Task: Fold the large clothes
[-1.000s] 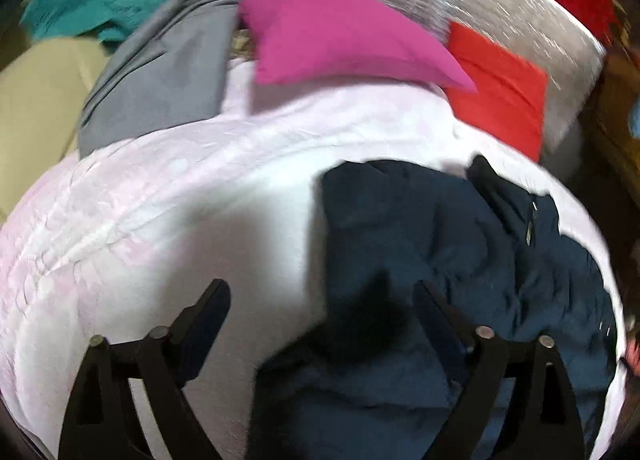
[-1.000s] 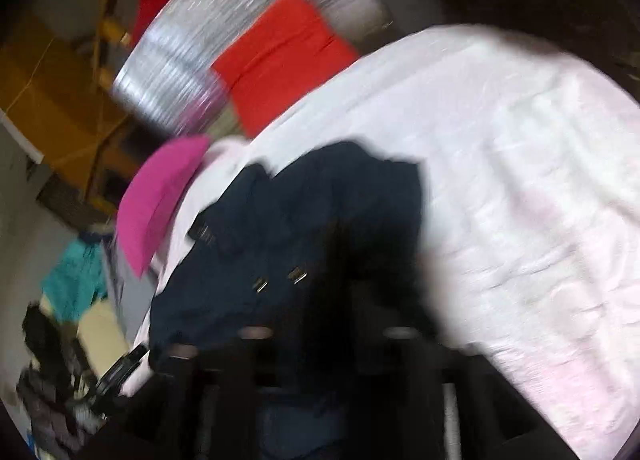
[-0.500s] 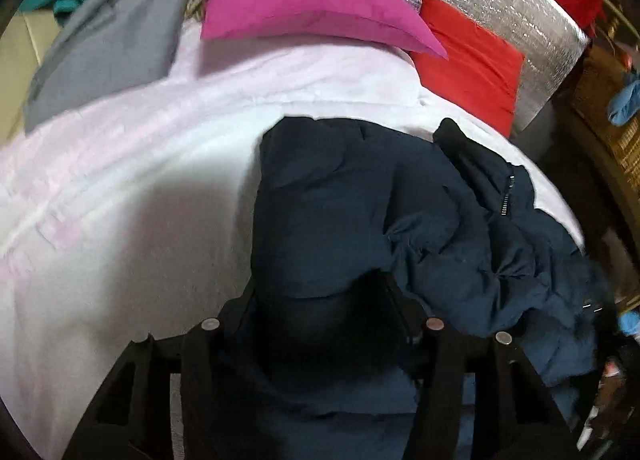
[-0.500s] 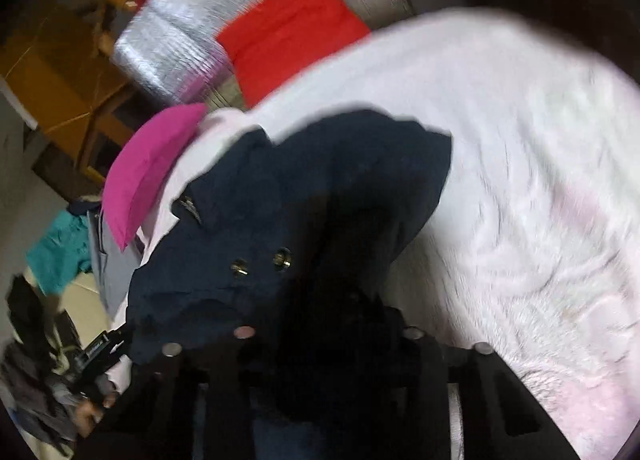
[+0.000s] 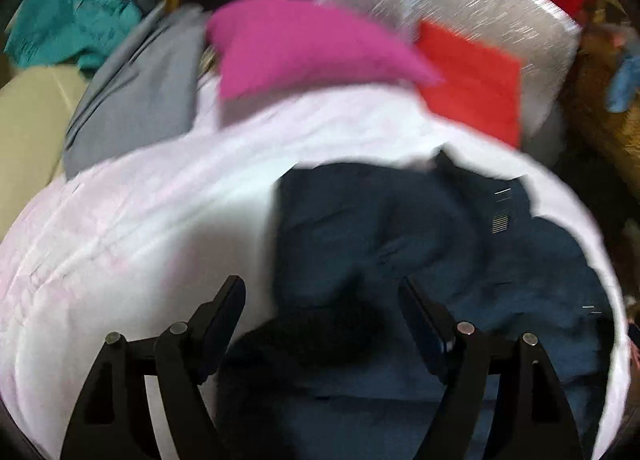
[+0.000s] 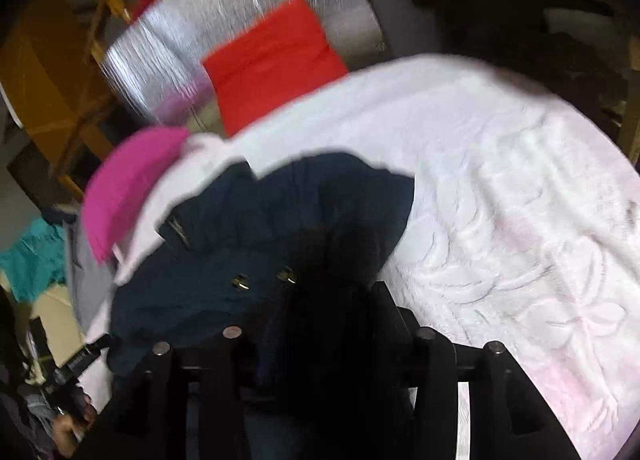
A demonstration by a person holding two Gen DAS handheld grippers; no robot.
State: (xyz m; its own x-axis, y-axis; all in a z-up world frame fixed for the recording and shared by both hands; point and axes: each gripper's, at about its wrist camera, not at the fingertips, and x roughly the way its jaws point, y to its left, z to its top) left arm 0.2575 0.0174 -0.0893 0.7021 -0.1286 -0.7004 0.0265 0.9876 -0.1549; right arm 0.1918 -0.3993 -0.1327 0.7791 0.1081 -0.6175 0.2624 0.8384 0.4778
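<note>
A dark navy jacket (image 5: 420, 244) lies crumpled on a white and pale pink bedspread (image 5: 140, 219). My left gripper (image 5: 322, 292) is open and empty, its fingers spread just above the jacket's near left part. In the right wrist view the jacket (image 6: 248, 227) shows two brass snaps. My right gripper (image 6: 320, 300) is shut on a fold of the jacket, with dark cloth bunched between the fingers. The bedspread (image 6: 500, 219) stretches to the right of it.
A magenta pillow (image 5: 304, 47), a red cushion (image 5: 476, 87) and a silver foil panel (image 5: 460, 7) stand at the bed's head. A grey garment (image 5: 136, 99) lies at the far left, teal cloth (image 5: 68, 23) beyond it. A wooden frame (image 6: 44, 59) stands past the bed.
My left gripper was shut on the jacket half a second ago; it has let go, opened and pulled back. The right gripper stays shut on the jacket and has shifted slightly.
</note>
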